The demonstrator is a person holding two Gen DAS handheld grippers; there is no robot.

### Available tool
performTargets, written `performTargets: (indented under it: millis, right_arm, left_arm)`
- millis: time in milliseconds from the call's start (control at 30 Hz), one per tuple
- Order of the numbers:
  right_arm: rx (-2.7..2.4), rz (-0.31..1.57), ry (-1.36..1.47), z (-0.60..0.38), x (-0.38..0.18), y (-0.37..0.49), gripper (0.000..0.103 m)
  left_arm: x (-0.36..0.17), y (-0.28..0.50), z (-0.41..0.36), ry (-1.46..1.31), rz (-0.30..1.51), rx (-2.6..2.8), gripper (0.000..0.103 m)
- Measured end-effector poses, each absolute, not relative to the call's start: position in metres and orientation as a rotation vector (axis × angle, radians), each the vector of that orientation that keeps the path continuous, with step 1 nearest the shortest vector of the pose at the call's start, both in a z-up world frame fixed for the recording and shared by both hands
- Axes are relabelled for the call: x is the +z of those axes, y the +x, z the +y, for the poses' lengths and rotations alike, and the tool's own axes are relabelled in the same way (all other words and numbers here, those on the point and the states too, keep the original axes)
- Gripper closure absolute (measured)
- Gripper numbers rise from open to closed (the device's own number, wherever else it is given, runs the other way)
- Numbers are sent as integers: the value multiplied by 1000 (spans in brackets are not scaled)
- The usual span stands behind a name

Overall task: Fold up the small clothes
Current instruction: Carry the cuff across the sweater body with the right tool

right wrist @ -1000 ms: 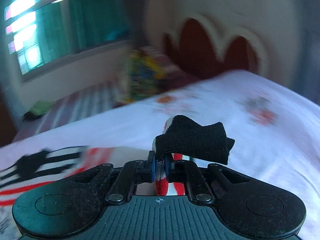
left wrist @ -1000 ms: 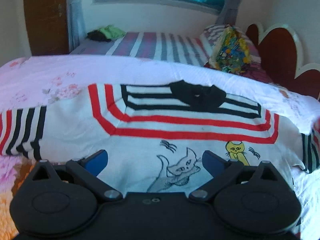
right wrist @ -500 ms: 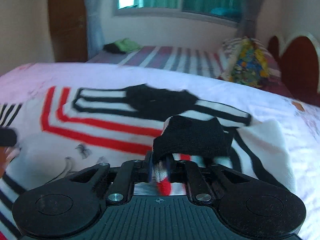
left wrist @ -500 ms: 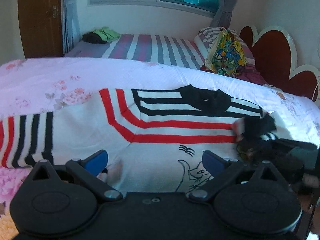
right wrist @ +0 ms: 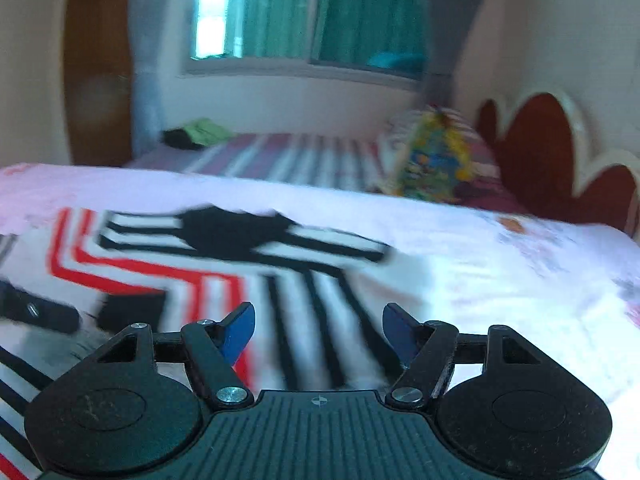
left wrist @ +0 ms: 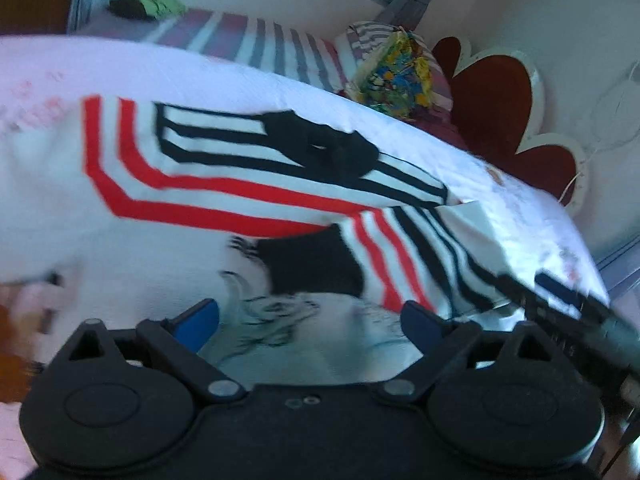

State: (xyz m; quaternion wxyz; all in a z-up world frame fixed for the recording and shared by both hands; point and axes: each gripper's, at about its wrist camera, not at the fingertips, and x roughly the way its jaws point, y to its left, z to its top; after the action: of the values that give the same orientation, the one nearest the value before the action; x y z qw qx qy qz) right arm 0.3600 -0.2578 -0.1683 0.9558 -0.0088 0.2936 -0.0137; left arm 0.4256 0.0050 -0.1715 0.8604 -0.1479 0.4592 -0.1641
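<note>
My striped sweater [left wrist: 224, 184] lies on the pink floral bed [right wrist: 500, 264], its right sleeve [left wrist: 404, 248] folded across it. My right gripper [right wrist: 318, 330] has just been opening, empty; my left gripper [left wrist: 310, 318], closing slightly, stands open. Beyond are a striped bed [right wrist: 288, 152] and a window [right wrist: 320, 12].

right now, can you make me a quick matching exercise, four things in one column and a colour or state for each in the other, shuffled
Things:
1. sleeve cuff
2. right claw
3. headboard
4. bundle on the far bed

States:
a. dark red, scalloped white edge
b. green and black
c. black, lying folded over the sweater's chest
d. open, nothing between its pads

Pairs: 1-c, 2-d, 3-a, 4-b
</note>
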Motion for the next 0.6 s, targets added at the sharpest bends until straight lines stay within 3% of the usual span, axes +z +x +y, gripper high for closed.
performTargets:
  millis: [33,100,133,200,267,333,400,467,567,600]
  right_arm:
    - [-45,605,-5,-265,-172,358,33]
    - [-67,617,16,-278,-175,353,33]
    - [-78,623,20,-283,-179,353,33]
    - [-92,631,27,-291,-183,352,33]
    - [-92,644,38,-297,-187,350,33]
    - [-85,656,48,-302,-191,352,33]
    - [-82,668,60,-306,-196,352,33]
    - [-80,675,72,-309,-199,353,33]
    - [-78,681,80,-310,-201,355,33]
    - [-79,682,82,-311,-202,355,33]
  left_arm:
    - [-178,430,0,-337,972,-354,43]
    - [-192,439,-2,-401,998,-372,68]
    - [-201,445,-1,-443,1015,-364,70]
    - [-213,451,-1,-490,1015,-318,70]
    - [-217,454,1,-530,988,-303,61]
    - [-216,455,1,-574,970,-303,37]
    - [-212,455,-3,-584,934,-287,24]
    - [-210,459,-8,-561,917,-277,24]
    - [-216,466,-8,-597,919,-247,34]
    - [-217,465,-7,-605,911,-231,55]
